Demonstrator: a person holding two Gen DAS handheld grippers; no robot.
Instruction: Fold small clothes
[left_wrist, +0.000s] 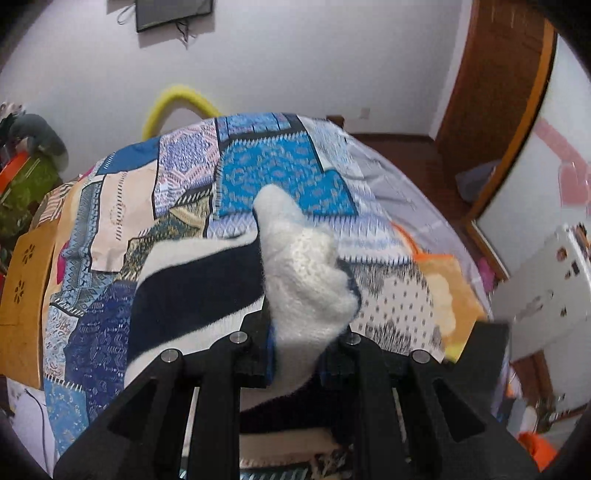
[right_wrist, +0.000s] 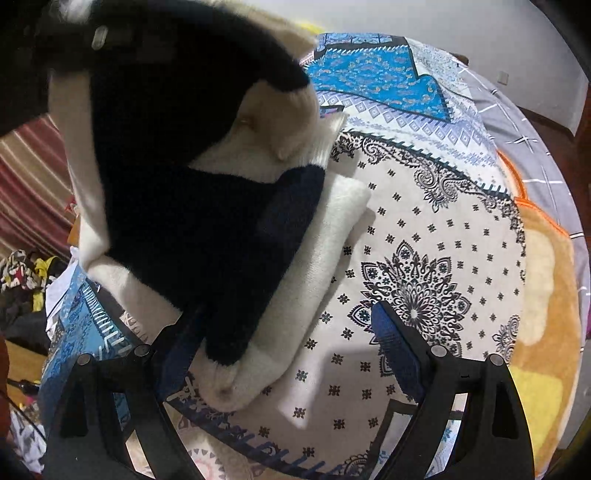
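Left claw (left_wrist: 295, 343) clamped on a white fold of the navy-and-white striped sweater (left_wrist: 207, 288), lifted above the patchwork bedspread (left_wrist: 280, 170). Right claw (right_wrist: 291, 350) spread wide, gripping nothing, left finger (right_wrist: 177, 354) just beside the sweater's folded bulk (right_wrist: 325, 236), near the bed's orange-trimmed edge (right_wrist: 517, 184).

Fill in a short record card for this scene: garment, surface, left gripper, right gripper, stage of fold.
garment: fuzzy black-and-white sweater
surface: patchwork bedspread
left gripper: shut on a white part of the sweater, lifting it
right gripper: open, one finger beside the sweater's lower edge, gripping nothing
stage of fold: partly folded, one part lifted over the rest
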